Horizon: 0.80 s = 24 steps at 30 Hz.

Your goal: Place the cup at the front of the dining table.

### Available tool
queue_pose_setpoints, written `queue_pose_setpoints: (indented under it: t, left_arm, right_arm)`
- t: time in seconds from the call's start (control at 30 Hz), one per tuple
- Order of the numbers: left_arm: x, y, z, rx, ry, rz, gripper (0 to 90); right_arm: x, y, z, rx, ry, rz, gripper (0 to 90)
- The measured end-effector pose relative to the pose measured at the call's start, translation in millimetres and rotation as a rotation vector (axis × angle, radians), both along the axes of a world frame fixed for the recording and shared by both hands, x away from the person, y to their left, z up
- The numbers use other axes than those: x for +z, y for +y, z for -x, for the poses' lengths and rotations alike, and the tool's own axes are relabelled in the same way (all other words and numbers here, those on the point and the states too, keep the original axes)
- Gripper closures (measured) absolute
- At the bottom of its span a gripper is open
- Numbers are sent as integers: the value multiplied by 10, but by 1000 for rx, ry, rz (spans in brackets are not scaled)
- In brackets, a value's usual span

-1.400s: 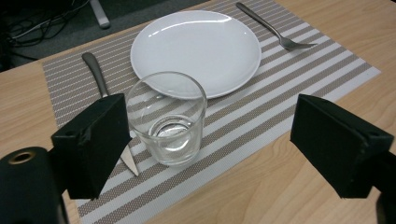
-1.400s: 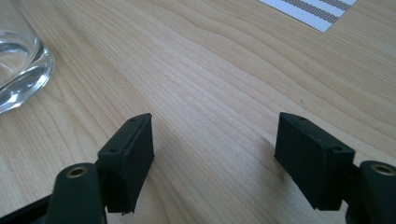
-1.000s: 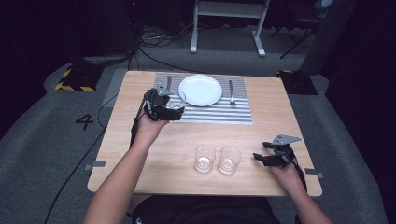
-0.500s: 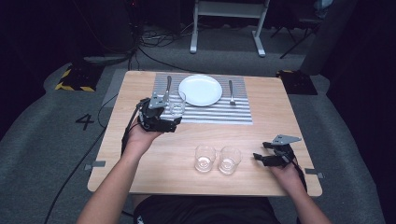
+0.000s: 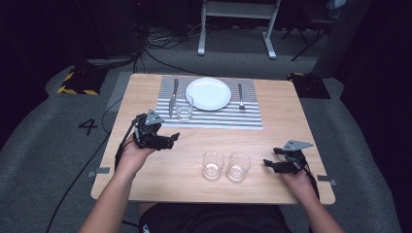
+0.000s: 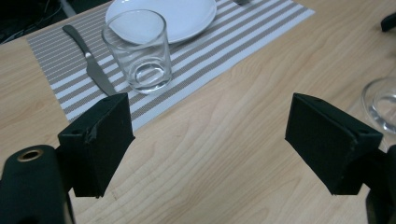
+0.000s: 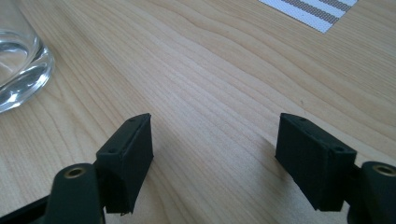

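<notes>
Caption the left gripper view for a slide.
Open left hand-held gripper faces glass on striped placemat, beside knife.

Two black handheld grippers, left gripper (image 5: 171, 139) and right gripper (image 5: 268, 164), each topped by a grey three-cornered plate, with blocky matte jaws, brass-ringed screw holes, black trailing cables, bare forearms, dark clothing.

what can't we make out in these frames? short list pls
- Fork, high view: too small and blurred to count tines.
- Left tool view: the near glass is cut off by the right edge; the plate by the top edge.
- Right tool view: a glass is cut by the left edge, so which of the two near glasses is unclear.
- Glass on the placemat: any contents too small to tell.
</notes>
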<state>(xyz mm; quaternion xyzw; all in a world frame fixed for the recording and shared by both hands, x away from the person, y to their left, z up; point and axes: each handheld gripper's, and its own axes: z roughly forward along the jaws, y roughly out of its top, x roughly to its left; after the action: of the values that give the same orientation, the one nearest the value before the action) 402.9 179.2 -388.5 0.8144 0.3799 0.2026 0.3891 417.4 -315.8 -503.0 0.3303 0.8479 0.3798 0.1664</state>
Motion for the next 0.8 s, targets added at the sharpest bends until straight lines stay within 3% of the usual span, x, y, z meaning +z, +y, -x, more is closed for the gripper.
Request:
queue_pose_setpoints:
  t: [0.07,0.13,0.4,0.6,0.7,0.8]
  left_arm:
    - [-44,15,11,-42,26,-21,152]
    - [-85,25,25,-60,38,-42,152]
    - [-240,110,123,-10,34,-48,152]
    - [-390,208,171,-3,73,-46,152]
    - [-478,256,194,11,105,-24,153]
    - [-539,290,215,13,113,-46,153]
  right_arm:
    - [-1,15,6,-12,8,-16,274]
    - [2,-3,0,2,3,0,274]
    - [0,16,11,-15,10,-15,274]
    - [-1,19,12,-16,5,-16,274]
    - [0,18,13,-14,6,-15,274]
    - [0,18,13,-14,7,-15,274]
